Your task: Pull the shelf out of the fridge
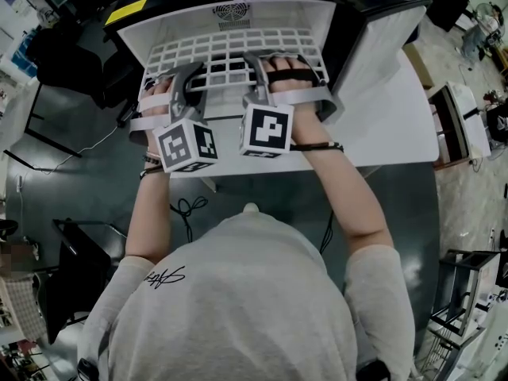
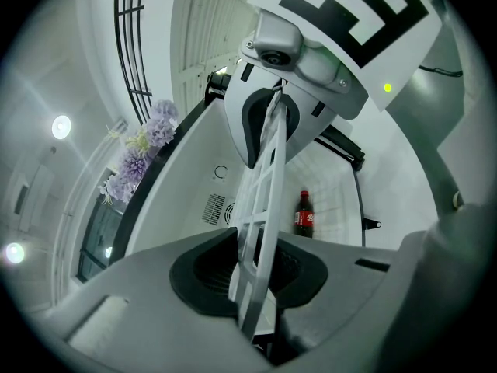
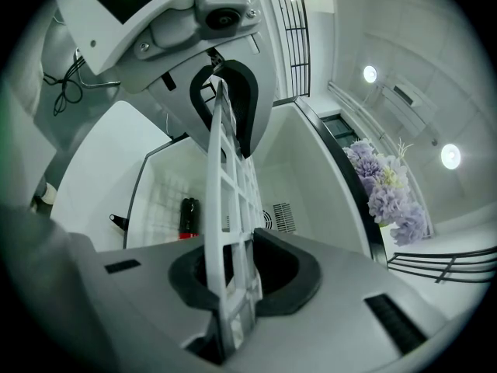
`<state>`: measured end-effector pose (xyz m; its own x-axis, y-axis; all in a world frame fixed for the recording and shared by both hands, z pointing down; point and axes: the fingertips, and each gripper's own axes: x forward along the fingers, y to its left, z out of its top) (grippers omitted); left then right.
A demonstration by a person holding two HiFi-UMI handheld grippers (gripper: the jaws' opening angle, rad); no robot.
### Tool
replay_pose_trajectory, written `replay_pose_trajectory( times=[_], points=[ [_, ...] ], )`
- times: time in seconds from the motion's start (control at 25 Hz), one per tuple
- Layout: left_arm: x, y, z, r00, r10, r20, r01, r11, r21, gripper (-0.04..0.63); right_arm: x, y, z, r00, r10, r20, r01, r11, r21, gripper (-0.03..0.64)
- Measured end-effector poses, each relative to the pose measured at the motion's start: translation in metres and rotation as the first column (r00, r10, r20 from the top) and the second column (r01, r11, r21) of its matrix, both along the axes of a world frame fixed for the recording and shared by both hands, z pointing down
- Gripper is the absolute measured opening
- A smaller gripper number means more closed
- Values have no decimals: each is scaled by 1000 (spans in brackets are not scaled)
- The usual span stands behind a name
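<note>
My left gripper (image 2: 260, 200): jaws clamped on shelf (image 1: 238, 50) edge | my right gripper (image 3: 229, 196): jaws clamped likewise | bottle (image 2: 304, 214) beyond jaws, in fridge (image 1: 317, 18)

Both arms are extending forward side by side, the left gripper (image 1: 184, 78) and the right gripper (image 1: 266, 68) are pointing slightly downward, and each is clamping its jaws on the near edge of the shelf (image 1: 238, 50), with the wrists holding level and parallel.
</note>
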<state>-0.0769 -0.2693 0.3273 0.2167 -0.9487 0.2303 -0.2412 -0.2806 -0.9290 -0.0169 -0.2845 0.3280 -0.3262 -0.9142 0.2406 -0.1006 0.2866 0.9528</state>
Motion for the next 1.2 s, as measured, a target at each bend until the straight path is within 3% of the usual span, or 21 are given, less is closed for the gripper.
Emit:
replay_pose_trajectory(
  times=[1.2],
  points=[
    [1,13,-1,1000,-3,1,3,1000,5,57,0,14,-5,1000,-13,-12,13,1000,19,49]
  ],
)
